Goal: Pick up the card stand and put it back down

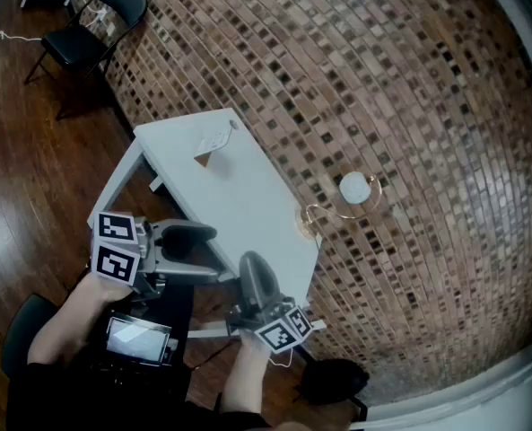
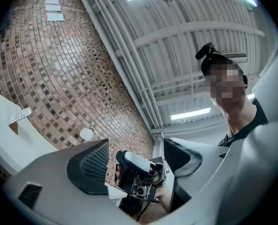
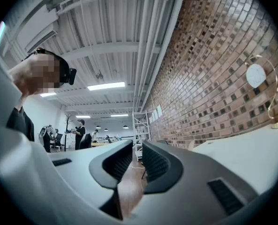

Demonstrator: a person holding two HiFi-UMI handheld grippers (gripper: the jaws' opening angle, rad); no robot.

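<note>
Brick wall backs a white surface (image 1: pixel 248 209); the card stand (image 1: pixel 213 146) sits at its far end, well apart from the wide-spread left tool (image 1: pixel 203 251) and the barely parted right tool (image 1: pixel 255 275), both empty, so the reaching tool likely needs opening wider first.

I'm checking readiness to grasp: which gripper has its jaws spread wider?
The left gripper, whose jaws stand far apart; the right gripper leaves only a narrow gap. Neither holds anything.

Small wooden card stand (image 1: pixel 212 146), far on table (image 1: pixel 248 206)
</note>
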